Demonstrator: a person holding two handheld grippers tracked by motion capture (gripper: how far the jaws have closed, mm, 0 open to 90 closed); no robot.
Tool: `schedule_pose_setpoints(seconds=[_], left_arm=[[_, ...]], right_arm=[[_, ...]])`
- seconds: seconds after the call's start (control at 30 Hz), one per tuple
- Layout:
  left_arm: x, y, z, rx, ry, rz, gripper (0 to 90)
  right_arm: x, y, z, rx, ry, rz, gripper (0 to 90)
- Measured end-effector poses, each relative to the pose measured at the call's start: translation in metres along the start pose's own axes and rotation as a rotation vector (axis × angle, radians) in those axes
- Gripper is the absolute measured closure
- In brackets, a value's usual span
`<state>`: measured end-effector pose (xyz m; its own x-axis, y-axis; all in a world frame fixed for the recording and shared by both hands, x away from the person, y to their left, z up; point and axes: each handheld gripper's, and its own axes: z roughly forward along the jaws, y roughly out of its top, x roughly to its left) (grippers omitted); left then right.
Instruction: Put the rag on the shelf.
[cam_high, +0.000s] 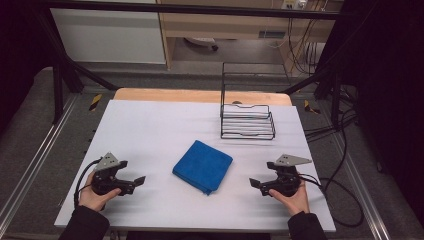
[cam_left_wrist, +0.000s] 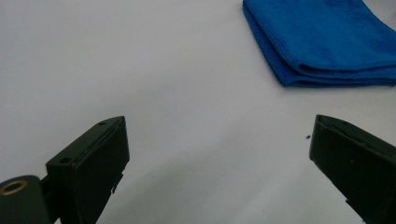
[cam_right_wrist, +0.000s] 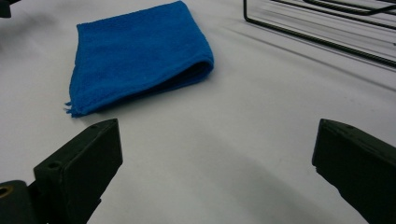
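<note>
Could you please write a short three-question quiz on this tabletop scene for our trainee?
1. True or false: the left tongs are shut on the folded blue cloth.
2. What stands beyond the cloth, toward the table's far right?
A. a black wire rack
B. a red bowl
C. a glass jar
3. Fill in: the right tongs have their jaws ____.

Key:
1. False; they are open and apart from the cloth.
2. A, the black wire rack.
3. Open, holding nothing.
</note>
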<state>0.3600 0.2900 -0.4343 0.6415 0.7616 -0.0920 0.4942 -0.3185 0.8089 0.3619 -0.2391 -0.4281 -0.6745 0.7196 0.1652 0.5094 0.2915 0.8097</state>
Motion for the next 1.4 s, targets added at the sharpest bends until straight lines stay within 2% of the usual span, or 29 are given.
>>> schedule_pose_setpoints(seconds=[0.23,0.33,0.43,0.47,0.57,0.6,0.67,0.7,0.73,0.8,0.93,1.13,1.2,1.4], left_arm=[[0.0,0.0,0.0,-0.006,0.006,-0.003,4.5],[0.0,0.001,-0.001,-0.008,0.009,-0.004,4.5],[0.0,0.001,-0.001,-0.006,0.011,-0.001,4.4],[0.0,0.001,-0.001,-0.006,0.012,0.0,4.4],[0.0,0.001,-0.001,-0.006,0.014,-0.003,4.3],[0.0,0.001,-0.002,-0.008,0.016,-0.004,4.3],[0.0,0.001,-0.002,-0.009,0.018,-0.003,4.3],[0.0,0.001,-0.002,-0.009,0.018,-0.004,4.3],[0.001,0.001,-0.002,-0.008,0.019,-0.003,4.3],[0.001,0.0,-0.001,-0.004,0.021,-0.002,4.3],[0.0,0.0,-0.001,-0.002,0.022,-0.003,4.2],[0.002,0.0,-0.001,-0.001,0.027,-0.006,4.2],[0.002,0.0,-0.001,-0.003,0.027,-0.009,4.1],[0.002,0.0,-0.002,-0.004,0.028,-0.012,4.1]], right_arm=[[0.017,0.009,0.012,0.015,0.006,-0.035,4.7],[0.031,0.014,0.022,0.04,0.027,-0.054,6.1],[0.043,0.021,0.029,0.031,0.047,-0.071,8.3],[0.043,0.021,0.029,0.031,0.047,-0.071,8.3],[0.057,0.029,0.042,0.038,0.077,-0.099,13.4],[0.057,0.029,0.042,0.038,0.077,-0.099,13.4],[0.068,0.033,0.052,0.065,0.086,-0.133,18.0],[0.068,0.033,0.052,0.065,0.086,-0.133,18.0],[0.075,0.034,0.059,0.08,0.101,-0.147,22.1],[0.079,0.034,0.062,0.088,0.104,-0.158,23.5],[0.093,0.035,0.077,0.116,0.129,-0.188,33.8],[0.104,0.035,0.092,0.139,0.146,-0.21,41.8],[0.108,0.033,0.099,0.171,0.145,-0.228,45.8],[0.113,0.029,0.106,0.199,0.146,-0.268,51.9]])
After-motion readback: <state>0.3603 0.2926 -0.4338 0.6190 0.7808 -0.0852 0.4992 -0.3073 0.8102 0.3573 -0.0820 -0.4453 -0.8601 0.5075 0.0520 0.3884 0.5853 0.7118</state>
